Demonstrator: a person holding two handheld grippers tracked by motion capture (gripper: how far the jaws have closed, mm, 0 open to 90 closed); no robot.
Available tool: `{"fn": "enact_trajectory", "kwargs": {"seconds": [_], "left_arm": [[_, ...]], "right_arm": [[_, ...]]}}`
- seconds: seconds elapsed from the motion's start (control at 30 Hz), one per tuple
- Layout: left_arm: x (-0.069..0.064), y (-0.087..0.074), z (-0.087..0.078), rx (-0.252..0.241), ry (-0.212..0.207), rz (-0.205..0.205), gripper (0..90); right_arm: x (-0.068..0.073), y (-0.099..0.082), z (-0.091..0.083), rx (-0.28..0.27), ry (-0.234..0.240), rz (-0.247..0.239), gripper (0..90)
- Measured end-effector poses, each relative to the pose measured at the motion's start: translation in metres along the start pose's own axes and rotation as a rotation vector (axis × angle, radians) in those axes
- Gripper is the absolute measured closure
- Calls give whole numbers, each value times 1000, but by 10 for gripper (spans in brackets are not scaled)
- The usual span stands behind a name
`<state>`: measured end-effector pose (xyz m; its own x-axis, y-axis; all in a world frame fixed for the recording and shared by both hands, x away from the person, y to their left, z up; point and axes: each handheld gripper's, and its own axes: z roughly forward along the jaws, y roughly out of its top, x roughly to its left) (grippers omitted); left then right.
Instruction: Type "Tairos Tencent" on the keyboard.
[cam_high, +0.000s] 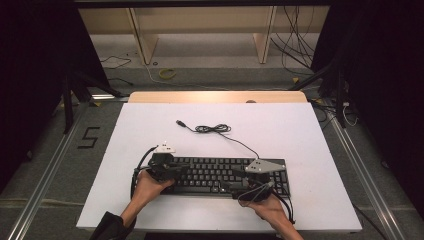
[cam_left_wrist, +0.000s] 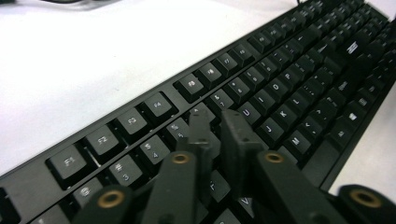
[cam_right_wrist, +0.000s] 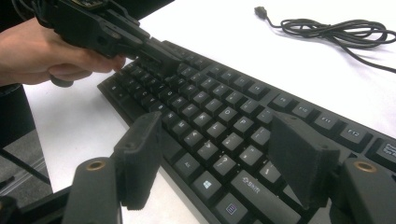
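- The work looks like pressing keys on the black keyboard (cam_high: 220, 175), and I think it is in the middle: one tool is on the keys, the other is waiting
- The keyboard lies flat on the white surface (cam_high: 280, 125), near the person's edge, between the two hands
- The left tool (cam_left_wrist: 219, 123) has its two jaws squeezed almost together with nothing between them, and the tips point down onto the letter keys near the left part of the keyboard, like one finger poking
- I cannot tell if a key is pushed down all the way
- The right tool (cam_right_wrist: 224, 158) has its jaws wide apart and grips nothing; it hangs over the bottom rows at the right part of the keyboard, with keys showing in the gap
- What may be left: more keys to press, maybe with the right tool too
- Farther back, the keyboard's cable (cam_high: 212, 128) lies in a loose bundle on the surface, and its plug (cam_high: 181, 123) is free, not plugged in
- Count: one keyboard, one cable, one plug, two tools, two hands, one surface
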<state>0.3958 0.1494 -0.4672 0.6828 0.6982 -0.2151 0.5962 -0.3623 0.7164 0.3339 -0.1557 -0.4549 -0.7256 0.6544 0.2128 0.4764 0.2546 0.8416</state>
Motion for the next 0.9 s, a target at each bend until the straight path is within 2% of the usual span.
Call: {"fn": "enact_trajectory", "kwargs": {"seconds": [0.2,0.73,0.9], "left_arm": [[1,0,3,17,5,6,890],[-1,-2,13,43,14,14,894],[-2,-3,13,39,5,16,895]], "right_arm": [[0,-1,-5,-16,-2,1,356],[0,-4,-7,-16,-5,3,349],[1,-4,-7,-14,-5,3,349]]}}
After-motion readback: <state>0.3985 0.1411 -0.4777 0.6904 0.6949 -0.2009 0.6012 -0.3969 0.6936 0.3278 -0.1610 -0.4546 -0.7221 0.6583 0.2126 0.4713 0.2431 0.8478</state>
